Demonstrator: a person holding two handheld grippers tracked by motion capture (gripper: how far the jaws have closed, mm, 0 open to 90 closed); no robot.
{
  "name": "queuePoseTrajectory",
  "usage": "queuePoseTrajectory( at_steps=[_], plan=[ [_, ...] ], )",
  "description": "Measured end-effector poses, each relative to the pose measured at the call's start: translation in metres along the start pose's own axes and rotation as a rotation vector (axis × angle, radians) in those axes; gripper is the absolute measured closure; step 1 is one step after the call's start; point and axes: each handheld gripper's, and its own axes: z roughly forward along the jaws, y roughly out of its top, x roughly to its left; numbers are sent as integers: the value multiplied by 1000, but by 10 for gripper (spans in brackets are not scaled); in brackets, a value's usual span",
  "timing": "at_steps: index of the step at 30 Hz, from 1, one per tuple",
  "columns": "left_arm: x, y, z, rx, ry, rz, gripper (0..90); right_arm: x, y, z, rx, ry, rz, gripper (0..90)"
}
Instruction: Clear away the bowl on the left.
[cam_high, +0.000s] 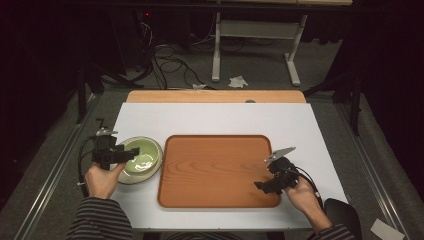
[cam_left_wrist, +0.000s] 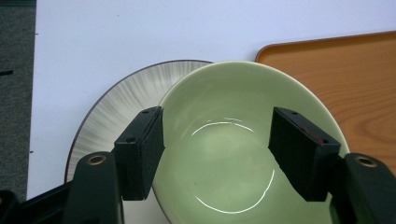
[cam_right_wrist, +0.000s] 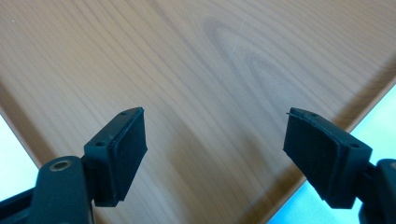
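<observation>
Bowl (cam_left_wrist: 243, 154) first: the green one sits on a striped grey plate (cam_left_wrist: 116, 102) at the left of the white table (cam_high: 225, 117), just beside the wooden tray's (cam_high: 220, 170) left edge and not yet on it. My left gripper (cam_left_wrist: 217, 149) hovers over it with its jaws spread wide. One pad looks to be at the near rim and the other over the hollow, and neither presses, so I judge the grasp not yet made. The tray lies bare. Over its near right corner my right gripper (cam_right_wrist: 215, 154) hangs with its jaws wide apart and nothing between them. By my reckoning the work is at its start: gripping, lifting and setting the bowl onto the tray are all left.
</observation>
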Motion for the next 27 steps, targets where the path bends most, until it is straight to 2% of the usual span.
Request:
queuePoseTrajectory(
  at_steps=[11, 18, 22, 25, 27],
  plan=[
    [6, 0, -3, -17, 12, -22, 362, 0, 0, 0, 5, 2, -3, 232],
    [10, -2, 4, 21, 13, -37, 366, 0, 0, 1, 7, 2, -2, 232],
    [10, -3, 10, 66, 10, -22, 400, 1, 0, 1, 15, 4, 0, 232],
    [11, -4, 17, 102, 8, -23, 417, 1, 0, 1, 14, 5, -4, 232],
    [12, -4, 18, 110, 5, -26, 418, 1, 0, 1, 16, 4, -4, 232]
  ],
)
